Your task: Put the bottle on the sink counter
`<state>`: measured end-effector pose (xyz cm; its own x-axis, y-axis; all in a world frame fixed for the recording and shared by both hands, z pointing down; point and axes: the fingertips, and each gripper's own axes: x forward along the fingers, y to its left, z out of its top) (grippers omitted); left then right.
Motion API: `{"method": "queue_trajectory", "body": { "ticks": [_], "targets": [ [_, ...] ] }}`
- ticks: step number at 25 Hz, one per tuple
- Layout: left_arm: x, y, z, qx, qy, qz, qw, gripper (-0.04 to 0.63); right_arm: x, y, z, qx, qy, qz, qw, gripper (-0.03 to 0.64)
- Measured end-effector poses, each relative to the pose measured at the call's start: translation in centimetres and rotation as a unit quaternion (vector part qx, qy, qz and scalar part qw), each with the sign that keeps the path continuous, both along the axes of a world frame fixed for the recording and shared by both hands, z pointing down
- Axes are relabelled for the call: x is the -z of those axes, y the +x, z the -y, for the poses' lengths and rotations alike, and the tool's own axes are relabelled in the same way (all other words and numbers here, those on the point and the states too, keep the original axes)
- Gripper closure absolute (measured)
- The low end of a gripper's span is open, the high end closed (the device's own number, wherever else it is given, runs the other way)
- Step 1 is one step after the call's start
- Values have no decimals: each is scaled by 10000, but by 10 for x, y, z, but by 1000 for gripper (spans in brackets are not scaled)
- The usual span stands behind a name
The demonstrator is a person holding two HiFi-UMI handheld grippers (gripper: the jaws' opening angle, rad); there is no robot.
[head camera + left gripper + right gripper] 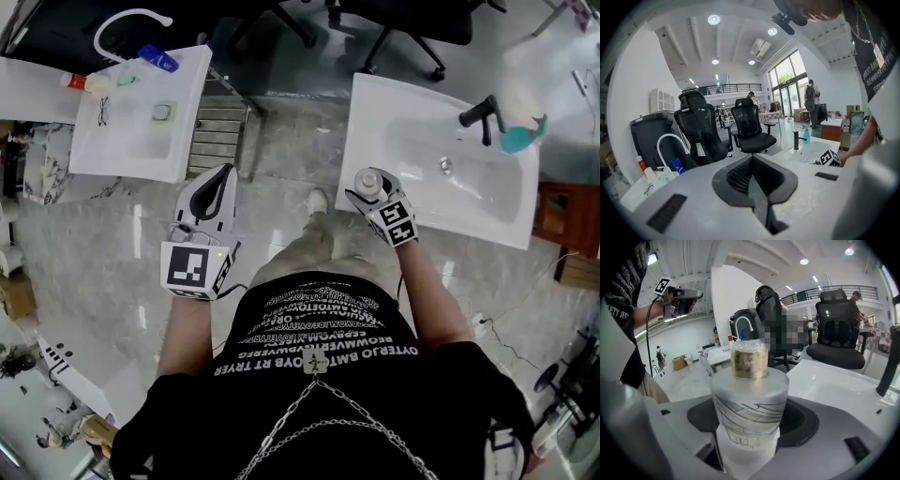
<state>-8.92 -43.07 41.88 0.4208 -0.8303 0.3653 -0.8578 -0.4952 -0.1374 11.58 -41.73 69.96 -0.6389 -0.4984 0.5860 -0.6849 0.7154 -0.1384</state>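
A frosted glass bottle [368, 179] [750, 394] with a gold neck stands upright between the jaws of my right gripper [375, 195] [750, 432], which is shut on its body. Seen from the head view, it is over the near left corner of the white sink counter [375, 112] [834, 376]. Whether its base touches the counter is hidden. My left gripper [225, 176] [752, 183] hangs over the marble floor between the two sinks, with its jaws together and nothing in them.
On the right sink are a black faucet [483, 114] [888, 366] and a teal spray bottle [520, 139]. A second white sink [141, 112] at the left carries small bottles and a white hose. Black office chairs [394, 23] stand beyond, and a wooden crate [567, 220] is at the right.
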Motion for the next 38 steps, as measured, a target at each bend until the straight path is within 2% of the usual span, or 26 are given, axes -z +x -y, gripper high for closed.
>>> {"method": "queue_trajectory", "body": {
  "ticks": [11,16,20,25,32,36,37,38],
  "targets": [
    [-17,4,-8,22,-186,127,9997,591,-31,-11,5,84,-39,-178,9998,284],
    [-18,8,-14,7,-192,153,9997,591,-33,-13,3,108,99,-298,9994,282],
    [-16,13,-20,7,-156,158,9998,591,-39,-14,-1,243,149,-574,9979,280],
    [-14,17,-30,26,-93,168,9998,589,-38,-11,-4,237,75,-525,9983,264],
    [0,25,-48,59,100,88,9999,589,-5,19,-23,84,79,-327,9994,250],
    [12,36,-57,11,280,-41,9996,591,41,59,-37,-298,311,-137,9990,247],
    [15,41,-59,-24,339,-76,9994,590,62,71,-39,-440,488,-53,9978,261],
    [20,46,-60,-65,406,-115,9991,591,87,82,-40,-590,704,49,9958,332]
  ]
}}
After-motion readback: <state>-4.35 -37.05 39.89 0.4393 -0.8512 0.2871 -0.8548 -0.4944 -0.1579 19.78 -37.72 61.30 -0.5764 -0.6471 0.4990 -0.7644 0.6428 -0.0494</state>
